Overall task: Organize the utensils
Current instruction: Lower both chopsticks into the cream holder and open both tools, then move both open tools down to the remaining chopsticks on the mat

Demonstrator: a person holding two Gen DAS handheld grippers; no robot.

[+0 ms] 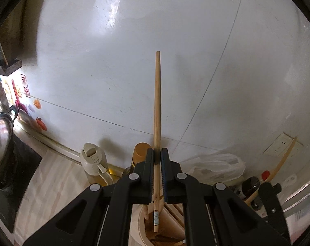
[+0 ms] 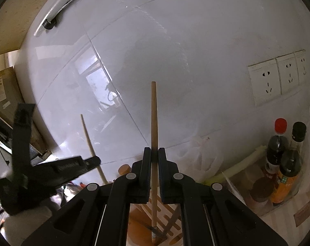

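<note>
My left gripper (image 1: 157,153) is shut on a wooden chopstick (image 1: 157,102) held upright, its lower end over the round wooden utensil holder (image 1: 143,227) below. My right gripper (image 2: 154,153) is shut on a second wooden chopstick (image 2: 154,119), also upright, its lower tip inside the wooden holder (image 2: 138,229) with its slatted divider. The left gripper (image 2: 93,161) with its chopstick (image 2: 89,141) shows at the left of the right wrist view. The right gripper's chopstick (image 1: 282,160) shows at the right edge of the left wrist view.
White tiled wall (image 1: 134,61) close ahead. A white-capped oil bottle (image 1: 93,160) and a brown-capped bottle (image 1: 141,149) stand behind the holder. A steel wok (image 1: 1,139) sits at left. Sauce bottles (image 2: 286,160), a plastic bag (image 2: 198,155) and wall sockets (image 2: 275,78) are at right.
</note>
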